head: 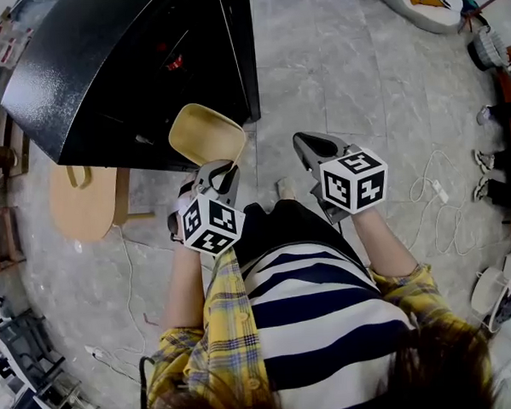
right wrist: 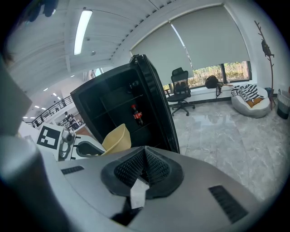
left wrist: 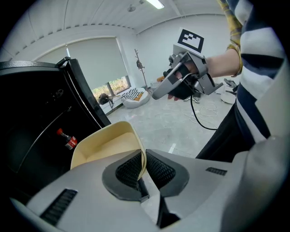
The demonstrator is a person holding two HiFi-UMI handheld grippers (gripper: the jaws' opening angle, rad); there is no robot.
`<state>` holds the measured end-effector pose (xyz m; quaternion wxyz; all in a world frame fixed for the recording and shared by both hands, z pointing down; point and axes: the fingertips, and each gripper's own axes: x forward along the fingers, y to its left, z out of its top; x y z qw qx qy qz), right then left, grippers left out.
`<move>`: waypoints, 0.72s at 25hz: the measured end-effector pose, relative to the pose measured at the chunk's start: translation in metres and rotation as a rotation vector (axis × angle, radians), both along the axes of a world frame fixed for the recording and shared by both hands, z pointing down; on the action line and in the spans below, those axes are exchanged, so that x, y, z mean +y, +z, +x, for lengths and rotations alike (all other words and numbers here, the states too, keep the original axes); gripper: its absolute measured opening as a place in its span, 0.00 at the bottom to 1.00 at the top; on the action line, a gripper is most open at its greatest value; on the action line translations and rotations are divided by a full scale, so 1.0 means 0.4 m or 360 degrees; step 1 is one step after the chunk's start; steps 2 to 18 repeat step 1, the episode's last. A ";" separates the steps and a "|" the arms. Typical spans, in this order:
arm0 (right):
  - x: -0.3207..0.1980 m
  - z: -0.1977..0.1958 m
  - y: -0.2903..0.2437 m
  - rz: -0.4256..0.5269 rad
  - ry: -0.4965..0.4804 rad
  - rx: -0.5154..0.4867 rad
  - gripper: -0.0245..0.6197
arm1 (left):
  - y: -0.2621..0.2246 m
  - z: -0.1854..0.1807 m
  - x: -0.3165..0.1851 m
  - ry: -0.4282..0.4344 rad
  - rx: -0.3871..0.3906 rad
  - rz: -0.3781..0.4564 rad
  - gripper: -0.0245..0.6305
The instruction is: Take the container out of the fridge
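A cream plastic container hangs in front of the black fridge, outside its open front. My left gripper is shut on the container's near rim; in the left gripper view the thin wall sits pinched between the two pads. The container also shows in the right gripper view, beside the left gripper. My right gripper is shut with nothing in it, held to the right of the container over the floor. The fridge door stands open.
A red-capped bottle stands in the fridge. A round wooden stool is left of the person. White cables trail on the grey tile floor at right. An office chair and a striped cushion lie by the far window.
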<state>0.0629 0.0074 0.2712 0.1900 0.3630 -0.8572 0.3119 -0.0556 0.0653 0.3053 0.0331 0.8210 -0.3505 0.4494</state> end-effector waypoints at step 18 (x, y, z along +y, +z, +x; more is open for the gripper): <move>0.000 0.002 -0.003 0.0002 0.0001 -0.0003 0.08 | -0.002 0.000 0.000 -0.0006 0.0000 0.0003 0.10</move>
